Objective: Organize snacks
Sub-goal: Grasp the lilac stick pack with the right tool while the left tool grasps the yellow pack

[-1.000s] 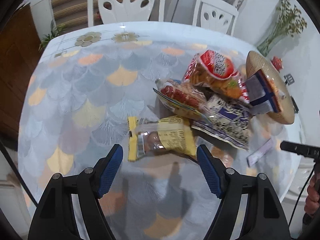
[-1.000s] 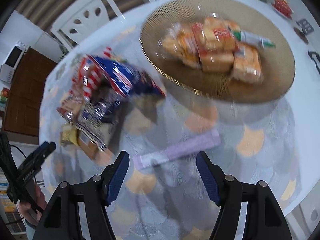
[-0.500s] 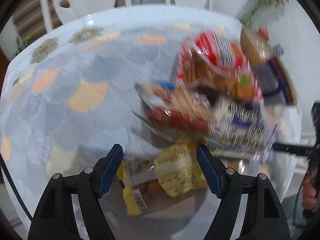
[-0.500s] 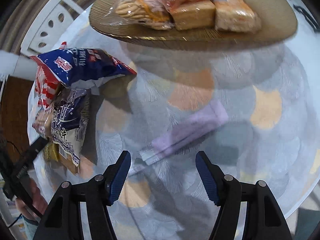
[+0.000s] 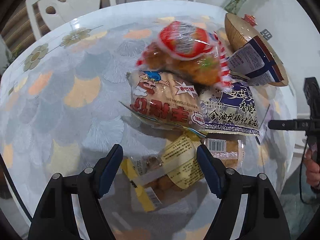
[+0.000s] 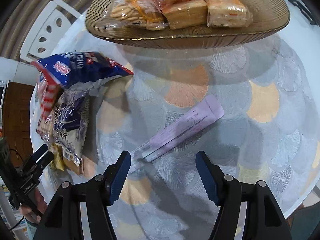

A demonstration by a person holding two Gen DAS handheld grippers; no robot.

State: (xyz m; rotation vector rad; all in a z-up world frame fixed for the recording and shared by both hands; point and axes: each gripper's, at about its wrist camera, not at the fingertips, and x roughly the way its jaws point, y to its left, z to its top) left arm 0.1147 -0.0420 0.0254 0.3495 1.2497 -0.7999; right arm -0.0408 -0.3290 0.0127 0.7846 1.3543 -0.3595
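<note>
My left gripper (image 5: 160, 169) is open, its fingers on either side of a yellow snack packet (image 5: 166, 170) lying on the table. Behind it lie a cartoon-print cracker bag (image 5: 166, 104), a red-topped bag (image 5: 186, 58) and a purple-and-white bag (image 5: 232, 108). My right gripper (image 6: 163, 175) is open just above a long lilac sachet (image 6: 180, 130), whose near end lies by the left finger. The brown ribbed plate (image 6: 260, 34) at the back holds several wrapped snacks (image 6: 180, 6). A blue bag (image 6: 80, 68) leans at left.
The round table has a scallop-pattern cloth (image 5: 60, 100). White chairs (image 5: 66, 6) stand behind it. The plate (image 5: 236, 32) stands at the right in the left wrist view. The other gripper (image 6: 26, 172) shows at the left edge of the right wrist view.
My left gripper has moved forward and down, so the yellow packet now lies between its fingers. My right gripper has come closer to the lilac sachet. Both stay open.
</note>
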